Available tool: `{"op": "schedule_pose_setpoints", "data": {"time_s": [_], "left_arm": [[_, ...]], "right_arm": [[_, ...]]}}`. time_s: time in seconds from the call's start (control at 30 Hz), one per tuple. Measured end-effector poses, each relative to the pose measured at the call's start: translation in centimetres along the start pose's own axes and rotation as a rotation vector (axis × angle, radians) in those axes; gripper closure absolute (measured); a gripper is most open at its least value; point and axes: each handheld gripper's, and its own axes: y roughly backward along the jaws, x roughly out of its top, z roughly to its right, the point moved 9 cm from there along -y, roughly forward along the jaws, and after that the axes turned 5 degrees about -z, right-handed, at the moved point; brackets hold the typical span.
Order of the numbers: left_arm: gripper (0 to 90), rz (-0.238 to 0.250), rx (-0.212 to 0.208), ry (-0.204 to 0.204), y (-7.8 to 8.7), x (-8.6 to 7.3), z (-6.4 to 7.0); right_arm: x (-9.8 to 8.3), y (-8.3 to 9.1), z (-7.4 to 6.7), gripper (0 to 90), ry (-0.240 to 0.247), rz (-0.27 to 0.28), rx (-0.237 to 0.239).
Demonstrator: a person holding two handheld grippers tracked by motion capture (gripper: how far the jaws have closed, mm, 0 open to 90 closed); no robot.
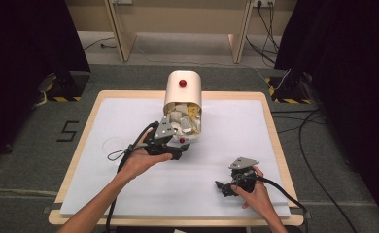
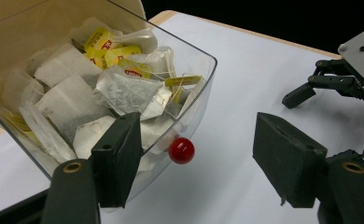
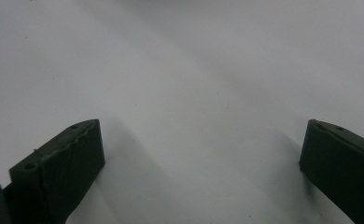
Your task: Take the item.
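The tea-bag dispenser point(image 1: 183, 99) stands at the table's point(image 1: 275, 141) far edge, its clear drawer point(image 2: 189, 100) already open. The left gripper point(image 2: 196, 161), jaws wide, straddles the red knob point(image 2: 181, 150); no tea bag point(image 2: 124, 91) is picked yet. The right gripper point(image 1: 225, 187) waits wide open, empty.

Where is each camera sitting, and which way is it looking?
High view: above the person's side, looking forward and down on the table; both forearms, left gripper and right gripper show.
Left gripper view: rides the left gripper, facing the clear tea bag box and its red knob; open jaws frame them.
Right gripper view: rides the right gripper, facing bare white tabletop between open jaws.
Shared: the high and left gripper views both show the box, knob and right gripper.
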Motion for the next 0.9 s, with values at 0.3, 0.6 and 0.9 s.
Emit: {"op": "schedule_pose_setpoints", "data": {"time_s": [0.3, 0.6, 0.9], "left_arm": [[31.0, -0.013, -0.006, -0.007, 0.14, -0.23, 0.54], [30.1, -0.017, -0.005, 0.003, -0.12, -0.26, 0.34], [30.8, 0.02, 0.022, 0.022, 0.05, 0.2, -0.27]], "right_arm": [[0.0, 0.0, 0.0, 0.4, 0.0, 0.0, 0.0], [0.0, 0.0, 0.0, 0.5, 0.0, 0.0, 0.0], [0.0, 0.0, 0.0, 0.4, 0.0, 0.0, 0.0]]}}
